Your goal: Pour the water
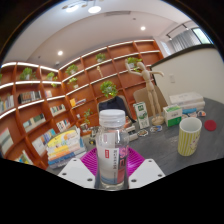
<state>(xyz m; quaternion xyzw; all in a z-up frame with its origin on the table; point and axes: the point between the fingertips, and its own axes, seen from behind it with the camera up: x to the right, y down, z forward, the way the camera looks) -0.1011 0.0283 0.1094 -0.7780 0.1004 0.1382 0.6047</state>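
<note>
Bookshelves (60, 85) curve along the wall far behind the water bottle (113, 140), and the grey table (165, 150) spreads under it. Right of the bottle stands a yellow cup (189, 136). The gripper (112, 166) holds the bottle upright between both pink pads. Its cap looks still on, and a loose squeeze could let it slip when tilted.

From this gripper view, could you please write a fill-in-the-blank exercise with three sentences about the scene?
1. The clear plastic bottle with a white label stands between the two ____.
2. The yellow-green paper cup stands on the grey ____, apart from the bottle.
3. The bottle stands ____, not tilted.

Missing words: fingers; table; upright
</note>
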